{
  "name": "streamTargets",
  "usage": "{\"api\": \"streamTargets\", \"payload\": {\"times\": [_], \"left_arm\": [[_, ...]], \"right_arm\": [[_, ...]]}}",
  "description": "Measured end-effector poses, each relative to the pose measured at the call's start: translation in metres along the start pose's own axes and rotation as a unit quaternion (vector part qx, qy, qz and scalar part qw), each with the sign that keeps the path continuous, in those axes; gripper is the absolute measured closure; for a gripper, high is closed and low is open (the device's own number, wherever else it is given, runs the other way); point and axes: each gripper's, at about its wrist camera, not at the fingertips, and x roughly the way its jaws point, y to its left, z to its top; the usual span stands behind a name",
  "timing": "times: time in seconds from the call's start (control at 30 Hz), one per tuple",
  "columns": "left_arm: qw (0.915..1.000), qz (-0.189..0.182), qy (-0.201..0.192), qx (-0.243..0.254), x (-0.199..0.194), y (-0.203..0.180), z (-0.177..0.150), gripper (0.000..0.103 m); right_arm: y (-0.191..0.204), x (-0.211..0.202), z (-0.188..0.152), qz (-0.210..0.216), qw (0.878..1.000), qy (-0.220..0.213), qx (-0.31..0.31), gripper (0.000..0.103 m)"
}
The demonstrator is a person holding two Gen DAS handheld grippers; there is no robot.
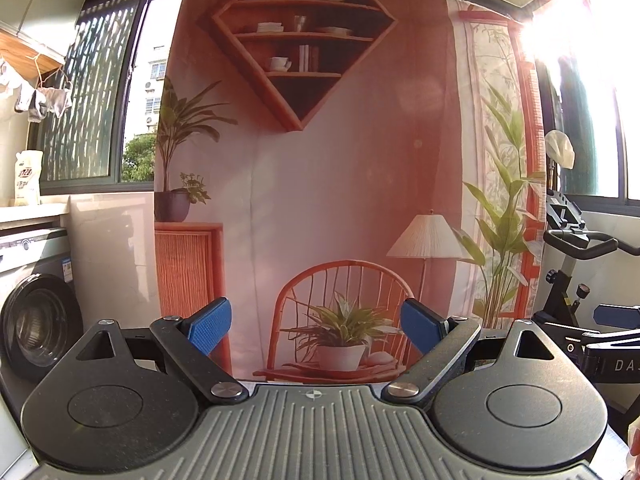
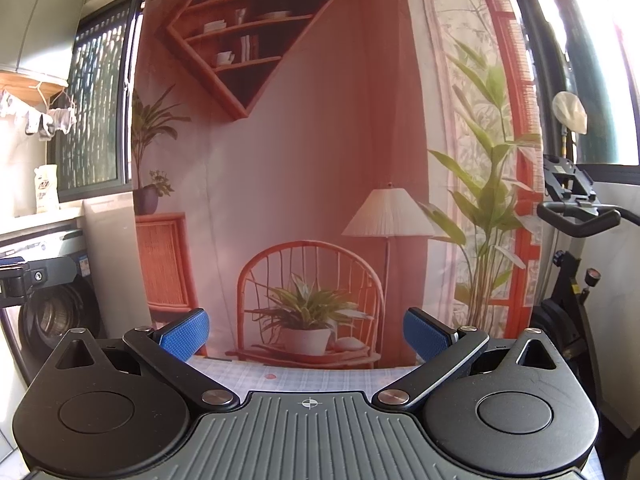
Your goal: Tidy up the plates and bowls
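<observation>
2 grippers, both held level and facing a printed backdrop; neither holds anything.

Left gripper: blue pads stand wide apart, nothing between them. Right gripper: jaws likewise spread, gap empty.

Near: a pale checked tablecloth shows as a thin strip just past the right gripper's fingers, with 1 small reddish spot on it. The left wrist view shows no table surface at all.

No real plates or bowls appear in either view. The only dishes visible are printed on the backdrop, on its pictured shelf. Judgement: the plates and bowls lie below or behind the cameras' field, so which hand is nearer cannot be told. Both grippers likely need to tip downward toward the table before any approach can be picked.

Mid: the other gripper shows at each view's inner edge, so the 2 sit side by side, close.

Far: washing machine left, exercise bike right, windows behind, strong sun glare upper right.
</observation>
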Motion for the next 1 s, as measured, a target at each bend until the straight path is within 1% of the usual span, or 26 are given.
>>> {"api": "streamTargets", "payload": {"times": [0.1, 0.37, 1.0], "left_arm": [[1.0, 0.003, -0.002, 0.002, -0.0029, -0.0009, -0.0019, 0.01], [0.9999, 0.009, 0.008, 0.002, -0.0005, 0.0008, -0.0053, 0.01], [0.9998, 0.005, 0.02, 0.004, 0.0038, 0.0071, -0.0089, 0.01]], "right_arm": [[0.001, -0.0005, -0.0004, -0.002, 1.0, 0.001, 0.0, 0.0], [0.0009, -0.0003, -0.0004, 0.0, 1.0, 0.003, 0.003, 0.0], [0.0014, 0.0003, -0.0039, -0.002, 1.0, 0.005, 0.005, 0.0]]}}
